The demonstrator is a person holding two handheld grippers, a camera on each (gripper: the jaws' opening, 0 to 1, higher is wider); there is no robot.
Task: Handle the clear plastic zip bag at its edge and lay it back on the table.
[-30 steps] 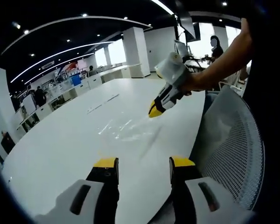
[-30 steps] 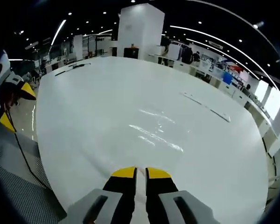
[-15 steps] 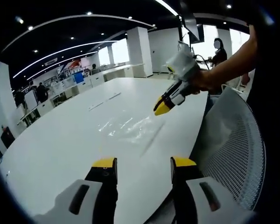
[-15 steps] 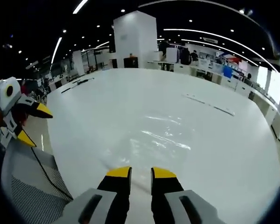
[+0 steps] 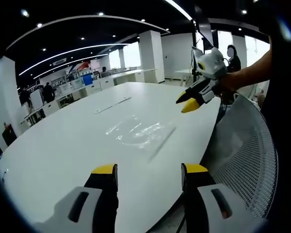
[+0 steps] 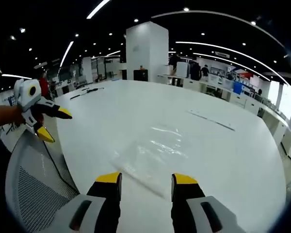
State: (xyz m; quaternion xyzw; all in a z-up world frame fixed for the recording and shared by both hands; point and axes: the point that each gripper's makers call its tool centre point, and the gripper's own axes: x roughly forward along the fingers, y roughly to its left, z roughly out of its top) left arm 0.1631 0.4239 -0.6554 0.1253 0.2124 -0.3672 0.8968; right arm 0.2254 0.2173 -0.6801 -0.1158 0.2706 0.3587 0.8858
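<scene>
Open-plan office interior. A large white table [image 6: 136,111] extends ahead of both grippers' jaws; a mesh-backed office chair [image 5: 247,150] stands at its near edge. Beyond the table's far side: rows of white desks [image 5: 111,80] with people at them, a square white pillar [image 6: 145,51], and linear ceiling lights [image 5: 72,51] on a dark ceiling.

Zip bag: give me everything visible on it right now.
The clear plastic zip bag lies flat on the white table, see-through and slightly wrinkled, catching ceiling-light glare. A straight strip, likely the zip edge, runs along its side nearest the table edge and the mesh chair. In the left gripper view it sits mid-table. Nothing touches it: both tongs are open and held clear of it.
</scene>
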